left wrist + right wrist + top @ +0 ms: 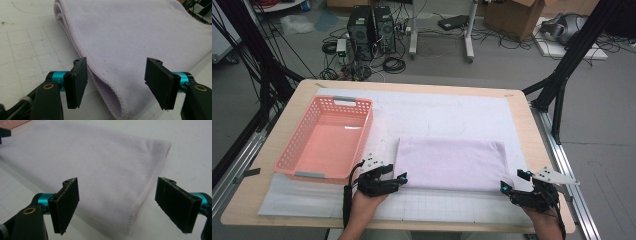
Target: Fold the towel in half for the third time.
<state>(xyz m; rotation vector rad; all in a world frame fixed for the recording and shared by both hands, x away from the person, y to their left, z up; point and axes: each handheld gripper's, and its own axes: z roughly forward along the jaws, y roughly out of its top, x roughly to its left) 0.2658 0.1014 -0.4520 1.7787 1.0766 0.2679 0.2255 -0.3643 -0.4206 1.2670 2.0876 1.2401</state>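
Note:
A folded pale lilac towel (449, 162) lies flat on the white grid mat (437, 112), toward the table's front. My left gripper (399, 179) stands open at the towel's near left corner. In the left gripper view the folded, stitched edge of the towel (130, 37) runs between the two black pads of the left gripper (116, 85), and neither pad presses on it. My right gripper (513, 181) is open at the near right corner. In the right gripper view that hemmed corner of the towel (87, 157) sits between the spread pads of the right gripper (122, 207), untouched.
A pink plastic basket (292, 142) with nothing in it stands on the left of the mat, close to the towel's left edge. The wooden table's front edge (437, 224) runs just below both hands. Computers, cables and boxes lie on the floor beyond the table.

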